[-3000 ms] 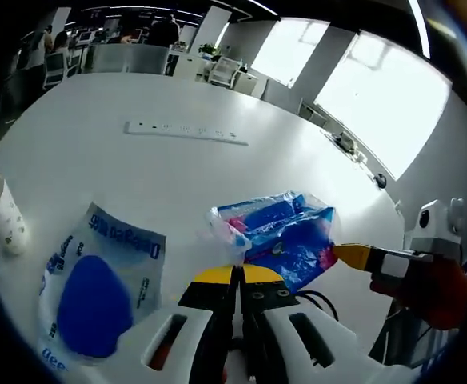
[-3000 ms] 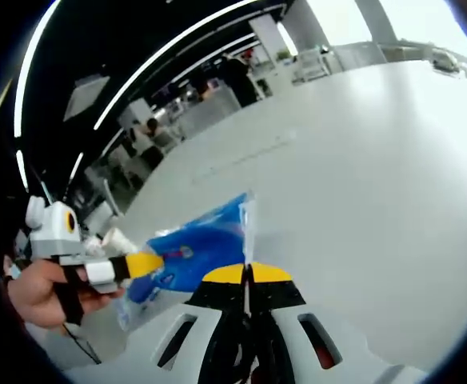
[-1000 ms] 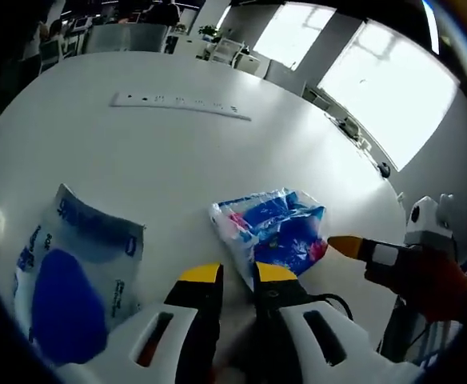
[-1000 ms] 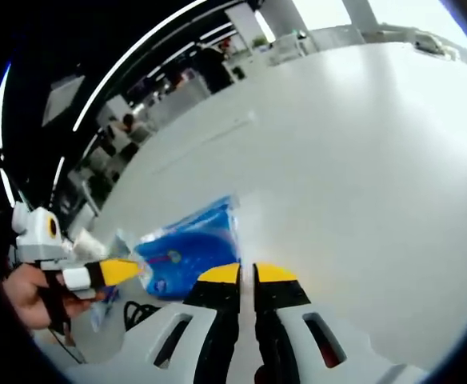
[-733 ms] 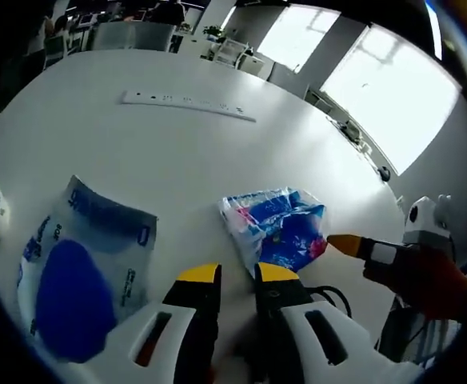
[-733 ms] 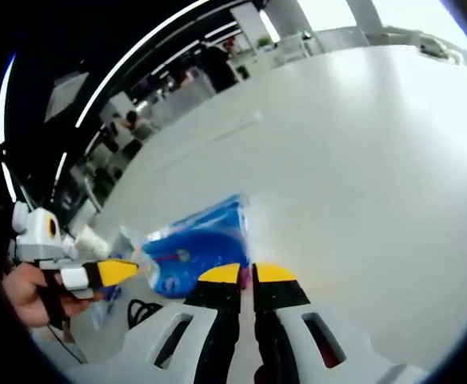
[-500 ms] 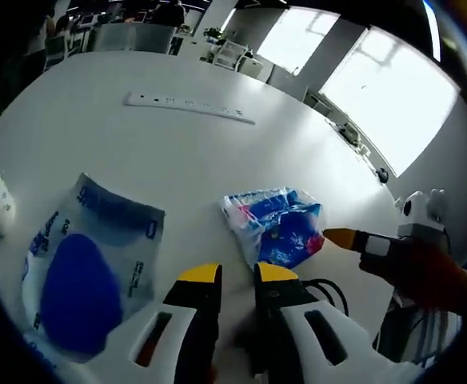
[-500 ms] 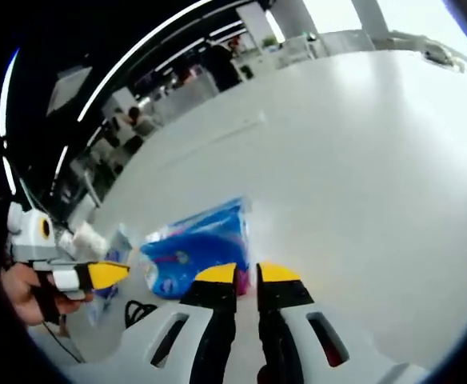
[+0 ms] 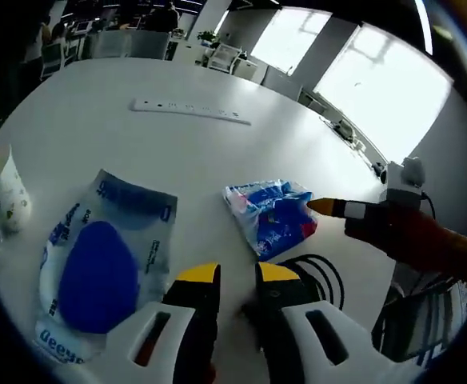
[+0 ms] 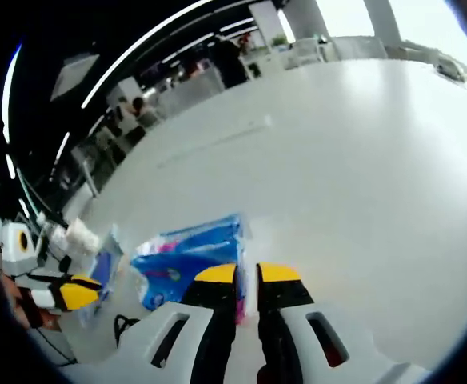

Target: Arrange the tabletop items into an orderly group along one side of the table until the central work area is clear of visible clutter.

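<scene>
White and wide, the round table (image 9: 217,152) sits in an open office with bright windows beyond it, and a long white power strip (image 9: 189,111) lies across its far middle. We see three loose items gathered toward our near edge. A blue crinkled snack bag (image 9: 272,218) lies just ahead of the left gripper (image 9: 237,278). A flat white pouch with a blue oval (image 9: 105,260) rests to its left, and a patterned paper cup (image 9: 7,198) stands further left, apart from the pouch. A black cable (image 9: 313,268) loops just beside the bag.

Our left gripper's jaws stand slightly apart with nothing between them. In the right gripper view, the right gripper (image 10: 246,276) also shows a narrow gap and holds nothing, its tips just over the near edge of the same bag (image 10: 187,264). From the left gripper view, that gripper's yellow tip (image 9: 326,208) reaches the bag's right edge.

We judge the bag to be set down and let go, so the placing step looks finished. Next we would likely draw the pouch or cup closer to the bag, which calls for opening wider and catching a thin flat edge cleanly off the tabletop.
</scene>
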{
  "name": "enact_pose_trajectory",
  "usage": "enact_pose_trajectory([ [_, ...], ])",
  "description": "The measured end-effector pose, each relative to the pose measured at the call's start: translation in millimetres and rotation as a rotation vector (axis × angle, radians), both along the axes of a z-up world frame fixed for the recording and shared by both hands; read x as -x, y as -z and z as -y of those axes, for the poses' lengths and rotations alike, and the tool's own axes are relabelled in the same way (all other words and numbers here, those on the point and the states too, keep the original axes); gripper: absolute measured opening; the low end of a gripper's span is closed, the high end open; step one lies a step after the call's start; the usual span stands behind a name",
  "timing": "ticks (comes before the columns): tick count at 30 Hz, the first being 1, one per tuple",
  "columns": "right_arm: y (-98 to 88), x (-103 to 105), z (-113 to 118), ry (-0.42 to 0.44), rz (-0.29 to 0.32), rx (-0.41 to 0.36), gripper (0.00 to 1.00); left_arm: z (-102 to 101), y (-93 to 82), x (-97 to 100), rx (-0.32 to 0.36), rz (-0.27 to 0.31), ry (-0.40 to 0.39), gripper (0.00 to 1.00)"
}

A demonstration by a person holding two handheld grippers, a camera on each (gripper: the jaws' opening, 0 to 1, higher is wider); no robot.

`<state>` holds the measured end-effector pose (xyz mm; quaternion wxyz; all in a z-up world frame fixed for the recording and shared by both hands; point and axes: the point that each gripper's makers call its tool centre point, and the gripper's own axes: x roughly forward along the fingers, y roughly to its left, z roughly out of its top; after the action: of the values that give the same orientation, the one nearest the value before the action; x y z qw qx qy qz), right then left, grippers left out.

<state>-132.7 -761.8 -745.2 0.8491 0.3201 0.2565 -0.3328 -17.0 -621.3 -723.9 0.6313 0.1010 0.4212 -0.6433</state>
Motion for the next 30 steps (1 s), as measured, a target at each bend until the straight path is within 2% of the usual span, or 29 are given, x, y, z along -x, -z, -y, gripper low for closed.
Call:
enact_pose_trajectory([
  [3, 0.3, 2, 3, 0.027, 0.001, -0.005, 0.01, -8, -5.0, 0.1, 0.012, 0.027, 0.029, 0.16],
  [10, 0.8, 10, 12, 0.088, 0.013, -0.014, 0.0, -33, -8.4, -8.8, 0.013, 0.041, 0.044, 0.16],
  [13, 1.0, 14, 16, 0.116, 0.018, -0.017, 0.0, -45, -8.0, -13.9, 0.009, 0.04, 0.029, 0.16],
  [30, -10.6, 11, 9, 0.082, 0.013, 0.012, 0.09, -107, -9.4, -29.5, 0.013, 0.0, -0.108, 0.17],
])
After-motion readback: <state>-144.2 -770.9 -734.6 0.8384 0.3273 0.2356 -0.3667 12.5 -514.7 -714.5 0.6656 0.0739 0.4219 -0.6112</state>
